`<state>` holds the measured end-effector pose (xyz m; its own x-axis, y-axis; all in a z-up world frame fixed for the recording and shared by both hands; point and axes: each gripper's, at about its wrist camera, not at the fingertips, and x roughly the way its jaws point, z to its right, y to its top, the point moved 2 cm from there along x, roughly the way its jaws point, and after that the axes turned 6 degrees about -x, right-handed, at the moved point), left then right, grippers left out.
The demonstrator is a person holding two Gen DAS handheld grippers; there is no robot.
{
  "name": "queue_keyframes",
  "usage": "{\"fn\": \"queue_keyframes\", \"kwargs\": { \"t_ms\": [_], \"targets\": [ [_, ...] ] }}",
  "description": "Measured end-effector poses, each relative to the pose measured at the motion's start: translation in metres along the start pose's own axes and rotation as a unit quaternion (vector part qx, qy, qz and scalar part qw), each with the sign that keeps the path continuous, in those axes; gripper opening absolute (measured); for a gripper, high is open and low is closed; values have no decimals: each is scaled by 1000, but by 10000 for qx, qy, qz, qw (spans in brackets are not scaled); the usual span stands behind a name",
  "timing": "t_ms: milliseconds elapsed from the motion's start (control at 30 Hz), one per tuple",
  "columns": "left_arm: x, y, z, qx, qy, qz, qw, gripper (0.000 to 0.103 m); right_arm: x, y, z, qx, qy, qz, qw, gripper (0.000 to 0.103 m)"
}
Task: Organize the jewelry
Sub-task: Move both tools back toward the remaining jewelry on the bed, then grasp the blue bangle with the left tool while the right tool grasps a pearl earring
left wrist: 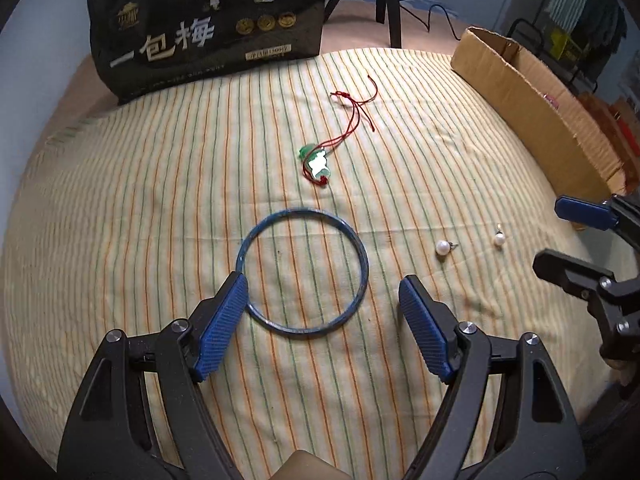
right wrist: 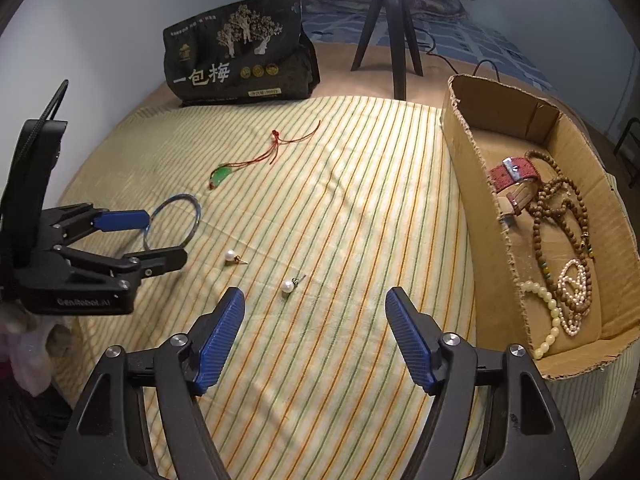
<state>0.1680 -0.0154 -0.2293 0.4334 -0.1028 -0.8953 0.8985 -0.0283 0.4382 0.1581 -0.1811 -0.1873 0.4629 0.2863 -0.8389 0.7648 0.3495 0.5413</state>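
A blue bangle [left wrist: 302, 272] lies flat on the striped cloth. My left gripper [left wrist: 322, 292] is open, its fingers straddling the bangle's near half; it shows in the right wrist view [right wrist: 160, 236] too. A green pendant on a red cord [left wrist: 316, 164] lies beyond it. Two pearl earrings [left wrist: 442, 247] [left wrist: 498, 239] lie to the right. My right gripper [right wrist: 314, 304] is open and empty, just short of the nearer pearl earring [right wrist: 287, 286]. The cardboard box [right wrist: 464, 152] at right holds bead necklaces [right wrist: 560, 216], a pearl strand and a red watch.
A black printed bag [right wrist: 240, 60] stands at the back of the cloth. A black tripod [right wrist: 390, 40] stands behind it. The striped cloth [right wrist: 340, 208] covers the surface. The box's near wall [left wrist: 532, 120] rises at the right.
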Motion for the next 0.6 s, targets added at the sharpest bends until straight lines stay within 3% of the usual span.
{"fn": "queue_keyframes", "kwargs": {
  "t_ms": [300, 600],
  "targets": [
    [7, 4, -11, -293, 260, 65, 9992, 80, 14, -2, -12, -270, 35, -224, 9994, 73],
    [12, 6, -20, -538, 64, 71, 9985, 81, 24, -1, -18, -424, 8, -371, 9984, 73]
  ]
}}
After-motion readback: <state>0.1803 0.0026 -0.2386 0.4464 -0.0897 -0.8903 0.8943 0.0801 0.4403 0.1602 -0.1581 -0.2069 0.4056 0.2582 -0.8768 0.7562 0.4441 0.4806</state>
